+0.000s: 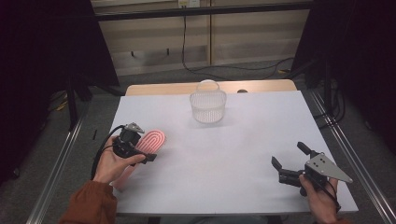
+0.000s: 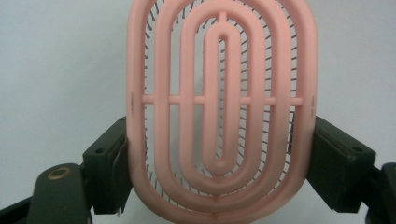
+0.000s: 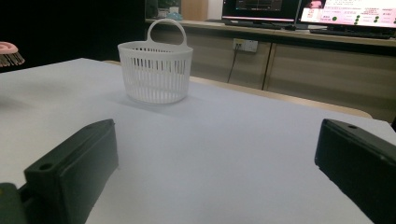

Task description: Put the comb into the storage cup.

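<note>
Left claw (image 2: 219,158) clamped around slotted pink plastic oval brush (image 2: 219,107)

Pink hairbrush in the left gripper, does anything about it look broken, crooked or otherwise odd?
Nothing stands out. The pink hairbrush looks intact, its vented head clamped across its sides by the left gripper. The white basket stands upright on the table.

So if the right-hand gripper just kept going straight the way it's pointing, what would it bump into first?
Probably the white basket. The right gripper is open and empty, with only bare table ahead, though the basket sits a little left of its centre line, so it might just slip past.
</note>
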A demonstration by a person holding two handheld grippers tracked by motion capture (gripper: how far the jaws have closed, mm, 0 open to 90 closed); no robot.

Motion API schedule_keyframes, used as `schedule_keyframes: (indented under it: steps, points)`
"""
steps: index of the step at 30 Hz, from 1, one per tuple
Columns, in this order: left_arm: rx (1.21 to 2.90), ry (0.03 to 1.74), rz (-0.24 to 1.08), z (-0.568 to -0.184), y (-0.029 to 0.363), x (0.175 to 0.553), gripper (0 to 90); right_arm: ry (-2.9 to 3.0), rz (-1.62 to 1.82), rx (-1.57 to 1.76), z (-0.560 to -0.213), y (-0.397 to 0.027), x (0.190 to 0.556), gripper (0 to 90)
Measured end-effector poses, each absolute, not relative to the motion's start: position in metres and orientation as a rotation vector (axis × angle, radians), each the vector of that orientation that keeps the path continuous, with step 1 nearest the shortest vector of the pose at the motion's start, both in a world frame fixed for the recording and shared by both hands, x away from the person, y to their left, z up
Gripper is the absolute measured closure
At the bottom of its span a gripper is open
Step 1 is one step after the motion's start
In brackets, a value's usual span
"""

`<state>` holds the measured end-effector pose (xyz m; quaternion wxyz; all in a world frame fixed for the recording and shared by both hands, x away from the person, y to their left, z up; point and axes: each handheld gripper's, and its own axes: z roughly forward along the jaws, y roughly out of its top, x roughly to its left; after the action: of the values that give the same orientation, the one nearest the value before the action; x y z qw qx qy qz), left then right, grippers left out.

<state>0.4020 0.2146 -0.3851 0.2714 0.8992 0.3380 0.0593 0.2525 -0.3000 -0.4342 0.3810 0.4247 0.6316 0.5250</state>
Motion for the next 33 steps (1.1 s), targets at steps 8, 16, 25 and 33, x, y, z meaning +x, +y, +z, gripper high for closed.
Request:
schedule_keyframes:
  steps: [8,16,25,33]
  points:
    - [2.364,0.917,0.166,-0.379,0.219,0.400,19.9,1.613,1.338,1.086,-0.434,-0.300,0.252,0.0]
    - [2.311,0.933,0.205,-0.370,0.224,0.398,20.0,1.611,1.338,1.086,-0.434,-0.300,0.253,0.0]
    - [2.209,0.908,0.265,-0.356,0.230,0.395,19.9,1.612,1.339,1.084,-0.434,-0.300,0.252,0.0]
    - [2.096,0.857,0.368,-0.350,0.233,0.391,19.9,1.611,1.339,1.082,-0.434,-0.300,0.252,0.0]
